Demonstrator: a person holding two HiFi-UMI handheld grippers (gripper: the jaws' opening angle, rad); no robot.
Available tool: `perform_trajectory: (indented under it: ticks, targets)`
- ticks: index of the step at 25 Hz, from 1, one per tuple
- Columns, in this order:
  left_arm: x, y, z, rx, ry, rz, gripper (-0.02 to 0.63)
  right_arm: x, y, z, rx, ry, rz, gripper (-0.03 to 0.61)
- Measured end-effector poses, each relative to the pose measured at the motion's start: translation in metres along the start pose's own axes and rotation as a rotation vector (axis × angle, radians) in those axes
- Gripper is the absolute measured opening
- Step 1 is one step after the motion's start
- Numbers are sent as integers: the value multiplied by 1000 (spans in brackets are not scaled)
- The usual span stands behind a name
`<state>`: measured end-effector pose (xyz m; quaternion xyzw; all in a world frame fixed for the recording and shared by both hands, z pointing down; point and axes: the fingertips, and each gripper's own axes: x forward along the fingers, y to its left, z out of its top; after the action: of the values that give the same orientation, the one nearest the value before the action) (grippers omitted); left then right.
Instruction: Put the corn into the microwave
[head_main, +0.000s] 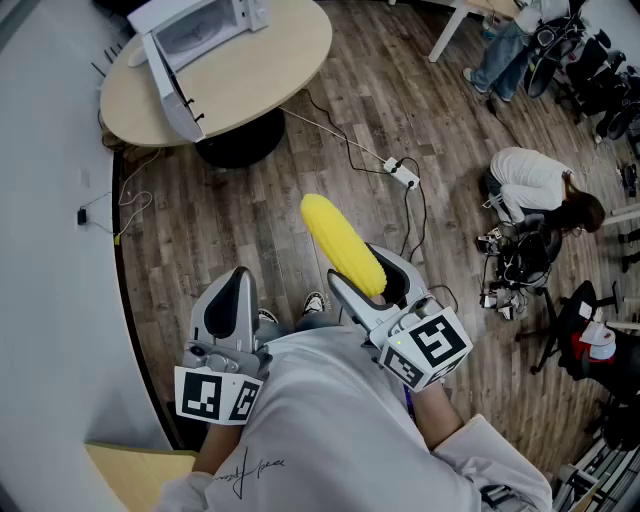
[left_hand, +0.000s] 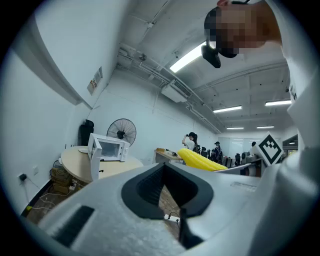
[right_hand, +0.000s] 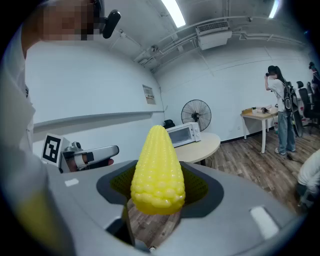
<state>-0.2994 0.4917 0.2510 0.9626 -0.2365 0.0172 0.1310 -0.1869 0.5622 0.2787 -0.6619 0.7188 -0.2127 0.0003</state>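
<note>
A yellow corn cob (head_main: 343, 245) sticks forward and upward out of my right gripper (head_main: 365, 275), whose jaws are shut on its thick end. In the right gripper view the corn (right_hand: 157, 170) fills the middle between the jaws. The white microwave (head_main: 205, 25) stands on a round beige table (head_main: 270, 70) far ahead, its door swung open to the left. It also shows small in the left gripper view as the microwave (left_hand: 111, 148) and behind the cob as the microwave (right_hand: 184, 134). My left gripper (head_main: 238, 280) is held level beside the right one, shut and holding nothing.
A power strip (head_main: 403, 176) with trailing cables lies on the wooden floor between me and the table. A person (head_main: 535, 190) crouches at the right near office chairs. A fan (right_hand: 196, 112) stands behind the table. A white wall runs along the left.
</note>
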Motion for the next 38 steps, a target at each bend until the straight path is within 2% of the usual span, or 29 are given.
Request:
perform_trajectory:
  ticks: [6,16,26,38]
  targets:
    - [2,5,-15,-34,46,36,0,-8,-8,3,35,-20,15,264]
    - [11,24,-28,31,123,133,-2,-13,-32,6,1,-6,-46,264]
    - [46,34,-26,36,125,115,-3,7,-57,15,25,-7,-53,264]
    - [115,71,3,37,100,114,-3,78,-96,49,55,-7,-5,264]
